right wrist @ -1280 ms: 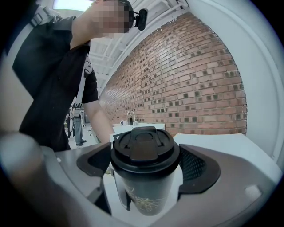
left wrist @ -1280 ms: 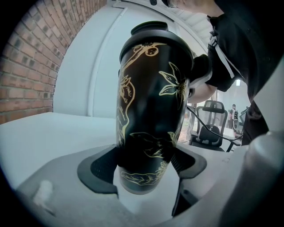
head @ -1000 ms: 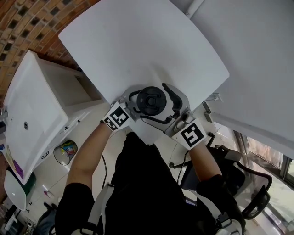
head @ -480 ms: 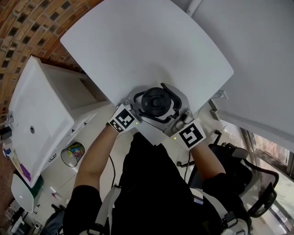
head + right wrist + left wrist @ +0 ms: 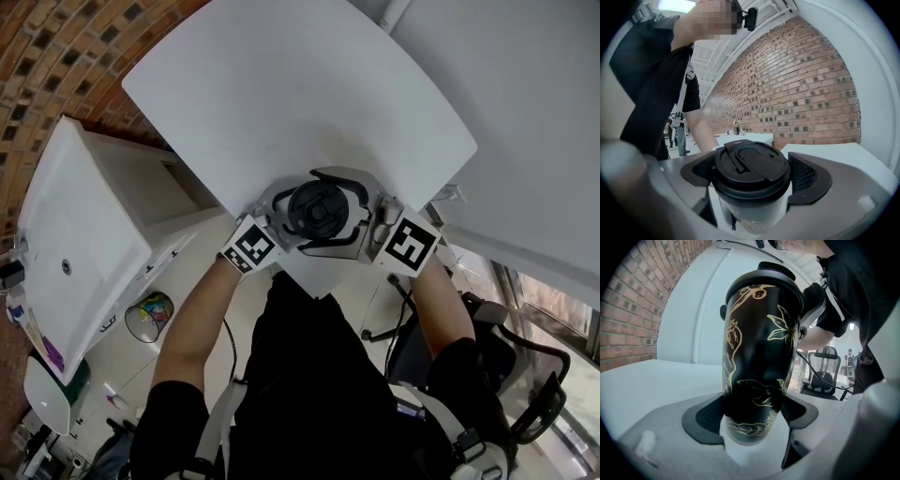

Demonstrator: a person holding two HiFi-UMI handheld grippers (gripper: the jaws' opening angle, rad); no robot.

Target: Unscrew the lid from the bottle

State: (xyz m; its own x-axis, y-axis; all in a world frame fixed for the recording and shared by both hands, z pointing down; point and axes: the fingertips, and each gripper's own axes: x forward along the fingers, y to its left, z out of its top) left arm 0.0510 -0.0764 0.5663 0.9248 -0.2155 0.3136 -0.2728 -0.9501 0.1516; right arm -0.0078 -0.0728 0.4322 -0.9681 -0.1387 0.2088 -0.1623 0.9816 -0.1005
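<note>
Lid (image 5: 750,161) still on bottle (image 5: 759,357) — left tool (image 5: 752,416) clamps the body, right tool (image 5: 754,176) has just been closing and now grips the lid — unscrewing looks barely started.

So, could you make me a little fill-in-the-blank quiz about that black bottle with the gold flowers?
The black bottle with gold flower drawings is over a ___ table.
The left gripper is clamped on the bottle's ___ part.
The round black plastic lid sits on the bottle's ___.
The wall by the table is built of red ___.
Missing words: white; lower; top; brick.
</note>
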